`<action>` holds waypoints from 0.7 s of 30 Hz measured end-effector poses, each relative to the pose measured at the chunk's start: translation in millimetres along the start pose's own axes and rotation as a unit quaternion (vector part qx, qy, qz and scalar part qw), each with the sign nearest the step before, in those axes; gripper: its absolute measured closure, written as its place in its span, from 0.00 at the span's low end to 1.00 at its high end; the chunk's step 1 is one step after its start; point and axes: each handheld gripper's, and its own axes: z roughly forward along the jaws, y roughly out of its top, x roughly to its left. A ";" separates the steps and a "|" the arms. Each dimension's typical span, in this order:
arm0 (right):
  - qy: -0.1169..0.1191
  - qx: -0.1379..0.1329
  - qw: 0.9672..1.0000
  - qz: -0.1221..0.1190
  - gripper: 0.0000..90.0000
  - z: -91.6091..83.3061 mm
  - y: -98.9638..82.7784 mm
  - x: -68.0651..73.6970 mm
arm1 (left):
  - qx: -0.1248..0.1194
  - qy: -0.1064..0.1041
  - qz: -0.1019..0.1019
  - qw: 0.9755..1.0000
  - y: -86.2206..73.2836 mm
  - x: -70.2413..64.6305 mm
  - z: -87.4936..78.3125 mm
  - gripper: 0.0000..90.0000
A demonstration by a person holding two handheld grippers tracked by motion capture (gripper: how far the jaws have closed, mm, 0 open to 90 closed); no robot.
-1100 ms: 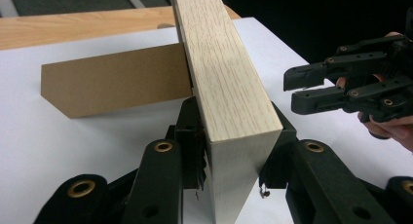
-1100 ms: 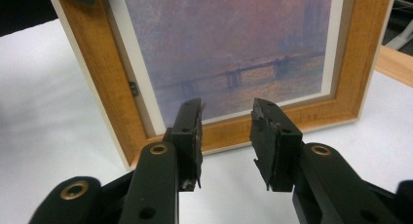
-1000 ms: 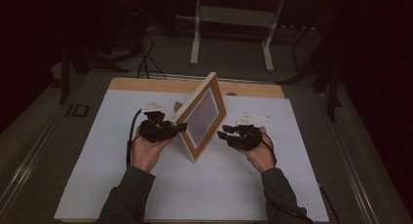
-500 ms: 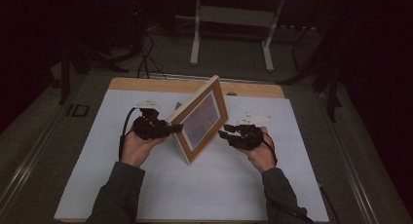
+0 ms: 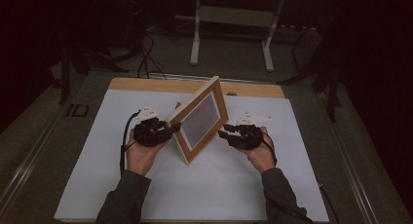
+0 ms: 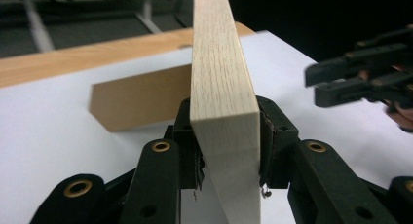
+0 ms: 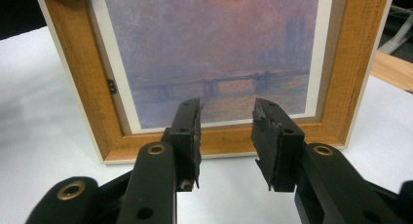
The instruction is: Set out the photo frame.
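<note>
White table (image 5: 122,185): picture frame (image 6: 221,87) between left gripper (image 6: 224,136) pads.

So I've got this wooden picture frame (image 5: 198,120) standing upright on the white table, tilted a bit, showing a hazy purple-orange print, with a stand behind it.

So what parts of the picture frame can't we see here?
- Back of the light wooden picture frame: high view, faces away.
- Painting: left gripper view, frame edge-on.
- Frame's top: right gripper view, cut off by the edge.
- Brown stand: partly behind the frame.
</note>
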 end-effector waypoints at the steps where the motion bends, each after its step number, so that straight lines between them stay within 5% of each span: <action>1: -0.001 0.000 1.000 0.001 0.70 -0.2 0.0 -0.6 | -0.009 0.008 -0.005 1.000 -2.0 -1.8 -0.4 0.75; 8: -0.005 -0.003 1.000 0.004 0.69 -1.9 -1.1 -2.7 | -0.061 0.041 -0.025 0.997 -13.8 -9.5 -2.6 0.75; 12: -0.007 -0.004 1.000 0.006 0.69 -3.0 -1.6 -3.6 | -0.064 0.003 -0.047 0.997 -14.1 -2.2 -2.8 0.78; 15: -0.009 -0.005 1.000 0.005 0.69 -3.7 -1.2 -4.4 | -0.065 -0.025 -0.079 0.994 -13.8 7.0 -3.4 0.80; 21: -0.011 -0.006 1.000 0.005 0.69 -4.4 -0.1 -4.7 | -0.053 -0.047 -0.075 0.995 -11.2 17.1 -4.9 0.81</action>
